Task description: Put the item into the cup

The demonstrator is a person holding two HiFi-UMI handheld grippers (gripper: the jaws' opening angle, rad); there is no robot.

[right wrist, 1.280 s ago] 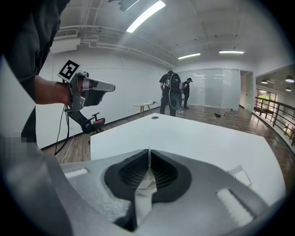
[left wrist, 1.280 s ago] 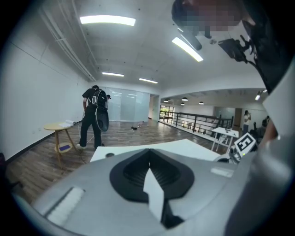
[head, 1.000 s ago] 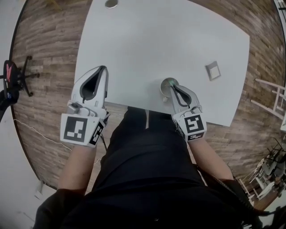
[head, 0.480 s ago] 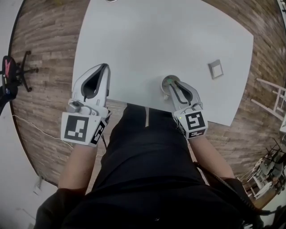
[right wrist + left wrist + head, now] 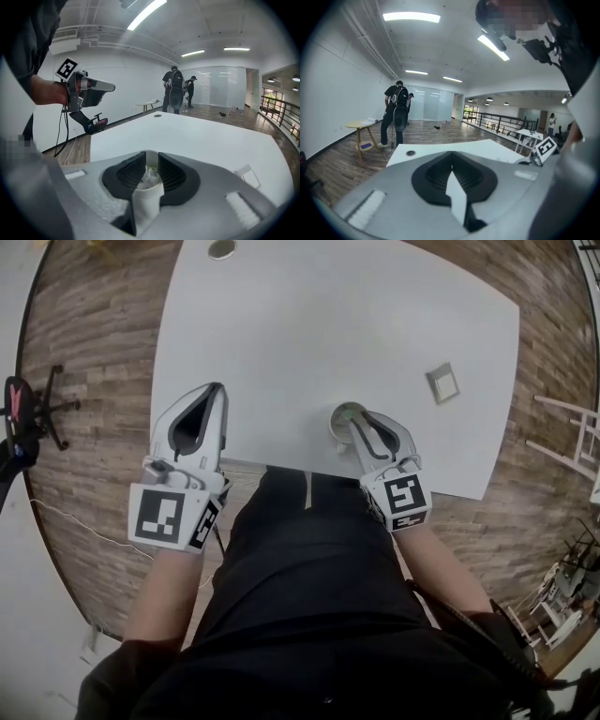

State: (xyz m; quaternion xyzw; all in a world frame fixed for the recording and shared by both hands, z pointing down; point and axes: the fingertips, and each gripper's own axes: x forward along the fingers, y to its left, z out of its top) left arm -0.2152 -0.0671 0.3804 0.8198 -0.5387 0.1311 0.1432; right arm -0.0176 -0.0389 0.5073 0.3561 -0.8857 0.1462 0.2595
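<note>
A white paper cup (image 5: 339, 418) stands on the white table (image 5: 309, 324) close to its front edge. My right gripper (image 5: 357, 418) hangs just over the cup's rim. In the right gripper view its jaws (image 5: 151, 161) have just been opening and now stand apart. Below the gap, a crumpled pale item (image 5: 149, 176) lies inside the cup (image 5: 146, 201), and the pads do not press on it. My left gripper (image 5: 219, 388) hovers at the table's left front corner, shut with nothing in it; its jaws (image 5: 451, 161) meet in a line.
A small grey square plate (image 5: 442, 383) lies on the table to the right, and a round grommet (image 5: 222, 248) sits at the far edge. An office chair (image 5: 23, 413) stands on the wooden floor at left. People (image 5: 176, 91) stand far across the room.
The right gripper's jaws have parted over the cup. Both hands have stayed where they were; the head view has shifted a little.
</note>
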